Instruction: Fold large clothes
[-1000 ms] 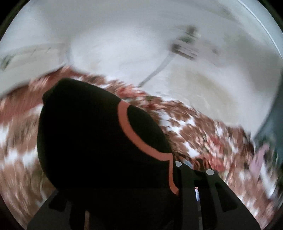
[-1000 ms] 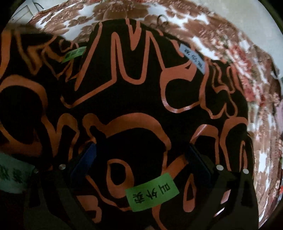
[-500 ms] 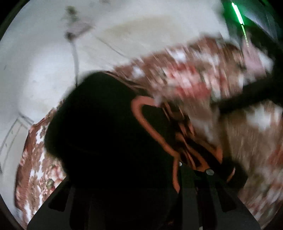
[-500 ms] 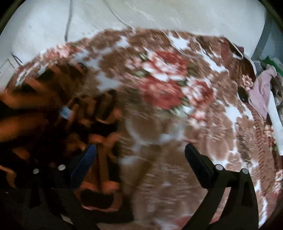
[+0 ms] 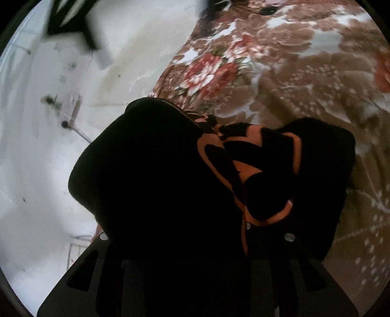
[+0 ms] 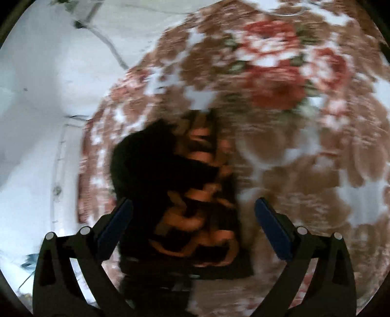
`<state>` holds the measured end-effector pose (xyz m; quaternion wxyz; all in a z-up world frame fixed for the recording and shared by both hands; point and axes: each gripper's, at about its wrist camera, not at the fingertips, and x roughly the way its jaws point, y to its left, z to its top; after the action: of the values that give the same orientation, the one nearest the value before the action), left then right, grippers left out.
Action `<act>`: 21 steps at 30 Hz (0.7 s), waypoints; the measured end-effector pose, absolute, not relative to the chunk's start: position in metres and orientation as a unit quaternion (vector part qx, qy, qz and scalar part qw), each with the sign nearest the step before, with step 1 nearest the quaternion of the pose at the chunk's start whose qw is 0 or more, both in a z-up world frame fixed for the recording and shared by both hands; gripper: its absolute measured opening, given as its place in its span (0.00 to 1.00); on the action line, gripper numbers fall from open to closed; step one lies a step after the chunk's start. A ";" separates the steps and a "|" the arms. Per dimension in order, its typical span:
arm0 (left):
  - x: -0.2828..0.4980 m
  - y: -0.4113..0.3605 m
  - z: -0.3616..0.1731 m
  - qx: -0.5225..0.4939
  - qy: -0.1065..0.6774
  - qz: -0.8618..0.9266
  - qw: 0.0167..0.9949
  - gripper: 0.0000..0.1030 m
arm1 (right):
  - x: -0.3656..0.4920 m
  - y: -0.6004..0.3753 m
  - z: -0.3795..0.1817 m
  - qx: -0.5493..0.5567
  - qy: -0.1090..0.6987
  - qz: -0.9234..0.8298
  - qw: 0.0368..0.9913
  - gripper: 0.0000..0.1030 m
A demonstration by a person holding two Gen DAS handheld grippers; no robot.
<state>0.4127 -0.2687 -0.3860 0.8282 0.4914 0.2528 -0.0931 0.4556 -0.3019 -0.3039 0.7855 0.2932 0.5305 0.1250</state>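
Note:
A black garment with orange line print [image 5: 170, 175] hangs bunched from my left gripper [image 5: 243, 229], which is shut on it; the cloth hides the fingertips. It hangs over the edge of a brown floral blanket [image 5: 292, 80]. In the blurred right wrist view the same garment [image 6: 185, 195] shows as a dark bundle above the blanket [image 6: 304, 146]. My right gripper [image 6: 193, 214] is open and empty, its blue-padded fingers [image 6: 273, 229] spread wide, with the bundle seen between them further off.
A white floor [image 5: 36, 170] lies to the left of the blanket, with a cable and a small fitting [image 5: 70, 109] on it. A dark object [image 5: 70, 22] stands at the top left.
My right gripper has let go of the garment and pulled back from it. My left gripper has swung the bunched garment round, from floor view toward the blanket.

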 end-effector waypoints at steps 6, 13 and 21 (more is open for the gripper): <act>0.408 -0.266 -0.381 0.482 0.253 -0.100 0.833 0.27 | 0.509 -0.232 -0.311 0.265 0.583 0.217 0.737 0.95; 0.407 -0.266 -0.384 0.470 0.252 -0.103 0.840 0.27 | 0.530 -0.197 -0.320 0.238 0.603 0.220 0.729 0.92; 0.407 -0.264 -0.384 0.463 0.251 -0.111 0.843 0.27 | 0.543 -0.174 -0.354 0.185 0.655 0.209 0.702 0.81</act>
<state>0.4068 -0.2640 -0.3836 0.8428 0.4628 0.2514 -0.1110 0.5428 -0.1738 -0.3543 0.7021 0.1854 0.6549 0.2094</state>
